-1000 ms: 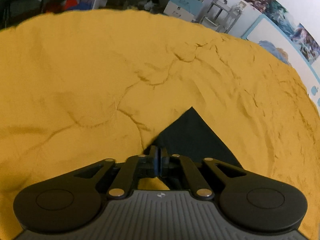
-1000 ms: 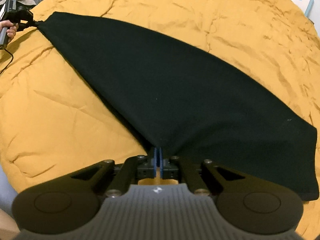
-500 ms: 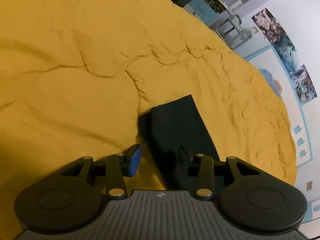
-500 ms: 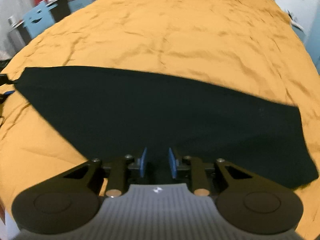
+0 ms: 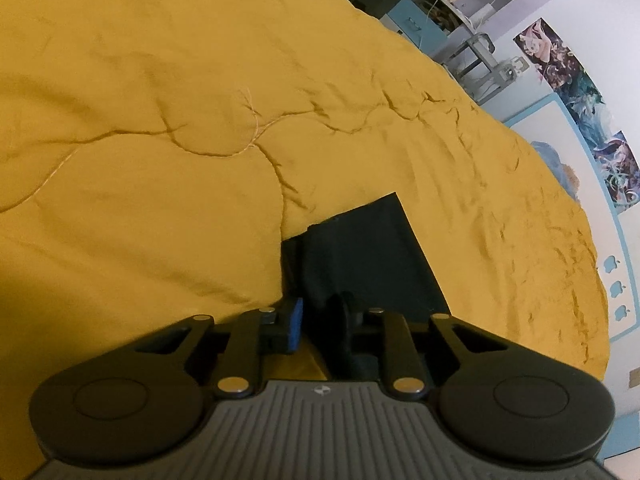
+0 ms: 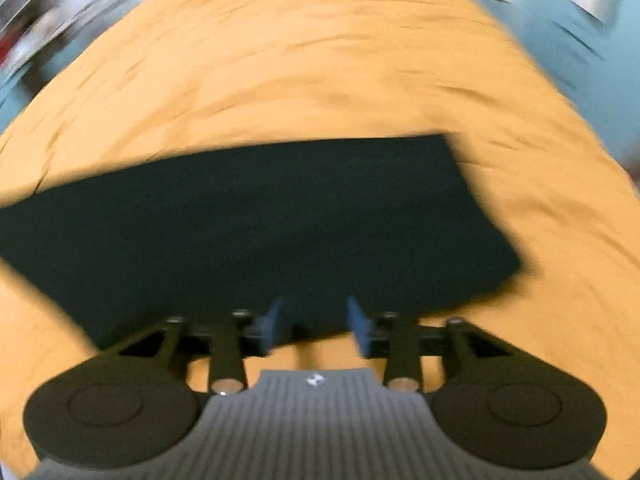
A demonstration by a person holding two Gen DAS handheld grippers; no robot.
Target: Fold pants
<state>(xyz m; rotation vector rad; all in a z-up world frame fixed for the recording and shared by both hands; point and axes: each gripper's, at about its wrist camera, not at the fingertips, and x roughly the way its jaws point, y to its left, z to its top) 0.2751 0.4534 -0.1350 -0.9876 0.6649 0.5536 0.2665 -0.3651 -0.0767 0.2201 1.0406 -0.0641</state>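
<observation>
Fingers (image 6: 276, 322) on your right gripper (image 6: 316, 320) stand parted, and the jaws have just been opening: a second ago they pinched the near edge of the pants (image 6: 256, 224), and now that hem lies just ahead of the blue pads with nothing between them. The right wrist view is smeared with blur as the tool swings across the bed (image 6: 320, 72). Your left gripper (image 5: 320, 316) has let go too. A second ago its pads were clamped on a corner of the dark cloth; half a second ago they sprang wide, and they have since been closing again to a narrow gap. A fold of the pants (image 5: 360, 256) runs between the blue pad (image 5: 295, 318) and the dark finger opposite, but whether either presses on it cannot be told from here.

The pants now lie flat on the yellow quilt as one long dark band, no longer pulled taut between your two tools. In the left wrist view, one layer appears to sit on another at that end. That reads as one fold laid down and released. The next one probably calls for fresh grips on one end, so the band can be doubled over.
</observation>
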